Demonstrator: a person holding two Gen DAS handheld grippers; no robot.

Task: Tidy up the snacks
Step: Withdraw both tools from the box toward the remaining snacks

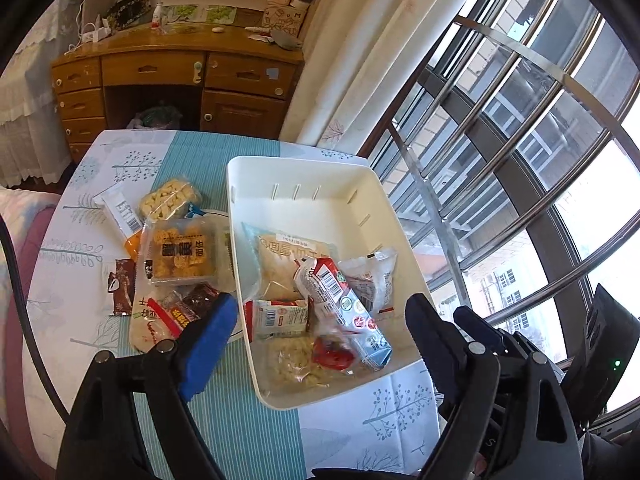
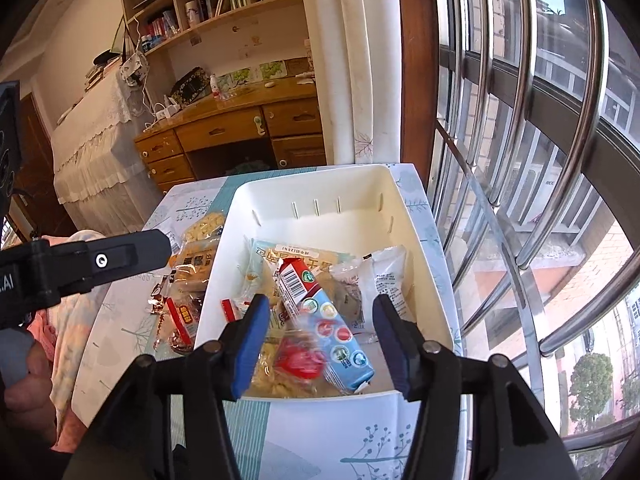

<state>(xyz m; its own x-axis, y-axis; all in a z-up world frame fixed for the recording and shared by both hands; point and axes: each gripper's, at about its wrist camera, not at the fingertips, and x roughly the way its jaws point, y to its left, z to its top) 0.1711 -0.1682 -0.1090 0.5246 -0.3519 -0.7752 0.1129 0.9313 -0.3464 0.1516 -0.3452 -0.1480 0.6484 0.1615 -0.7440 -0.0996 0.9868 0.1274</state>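
A white plastic bin (image 1: 240, 200) (image 2: 248, 200) stands on the table and holds several snack packets. A red and blue drink carton (image 1: 348, 308) (image 2: 320, 304) lies on top of them. A small red packet (image 1: 332, 354) (image 2: 298, 358) lies blurred at the bin's near end. My left gripper (image 1: 320, 328) hangs open and wide over the bin's near left corner, with nothing between its pads. My right gripper (image 2: 322, 320) hangs open over the bin's near end; the carton and red packet lie below the gap, untouched. More snacks lie left of the bin, among them a clear tray of golden puffs (image 1: 182, 254) (image 2: 192, 264).
The table wears a teal and white cloth (image 1: 240, 420) (image 2: 320, 440). A window with metal bars (image 1: 520, 140) (image 2: 520, 160) runs close along the right side. A wooden desk (image 1: 160, 76) (image 2: 224, 136) and a curtain (image 1: 360, 60) stand behind. Bedding (image 1: 16, 240) lies at the left.
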